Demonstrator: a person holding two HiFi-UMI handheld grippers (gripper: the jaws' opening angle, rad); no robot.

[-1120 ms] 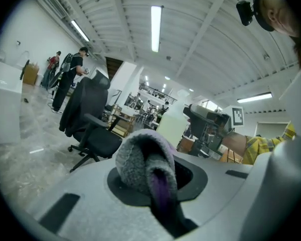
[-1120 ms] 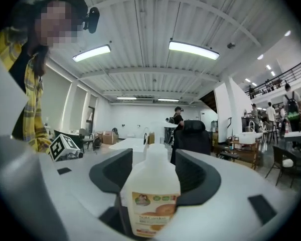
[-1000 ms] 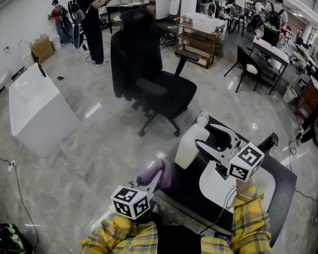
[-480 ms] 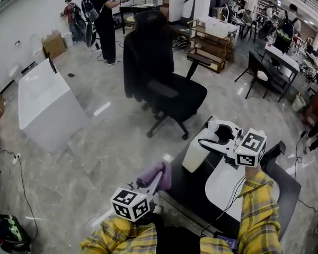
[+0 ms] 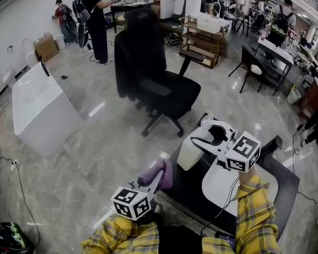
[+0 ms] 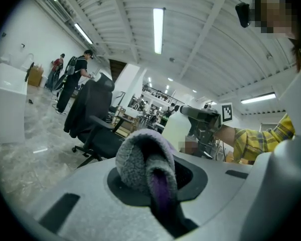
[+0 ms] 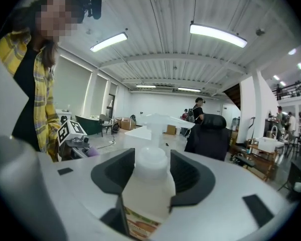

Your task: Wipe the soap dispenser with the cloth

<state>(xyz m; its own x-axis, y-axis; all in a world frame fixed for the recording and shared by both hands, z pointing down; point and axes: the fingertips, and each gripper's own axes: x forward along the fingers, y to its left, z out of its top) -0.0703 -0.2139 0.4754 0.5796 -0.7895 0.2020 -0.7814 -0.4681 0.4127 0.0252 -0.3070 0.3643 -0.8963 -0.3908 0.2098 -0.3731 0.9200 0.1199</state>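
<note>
A white soap dispenser [image 5: 192, 147] stands at the near left edge of the black table [image 5: 191, 192]. My right gripper [image 5: 201, 133] reaches it from the right. Its jaws have just been closing, and in the right gripper view both pads lie against the bottle's [image 7: 149, 185] shoulders below the pump. My left gripper [image 5: 155, 180] hovers low at the left of the table, apart from the bottle, shut on a bunched purple-grey cloth [image 5: 158, 172]. In the left gripper view the cloth [image 6: 140, 157] bulges out between the jaws.
A white oval slab [image 5: 222, 187] lies on the table under my right arm. A black office chair [image 5: 153, 83] stands on the floor beyond the table. A white tub [image 5: 37, 110] is at the far left. People [image 5: 95, 20] stand at the back.
The right gripper has edged onto the dispenser's top and rolled a little, its jaws narrowing round the bottle. The left gripper and its cloth have stayed put.
</note>
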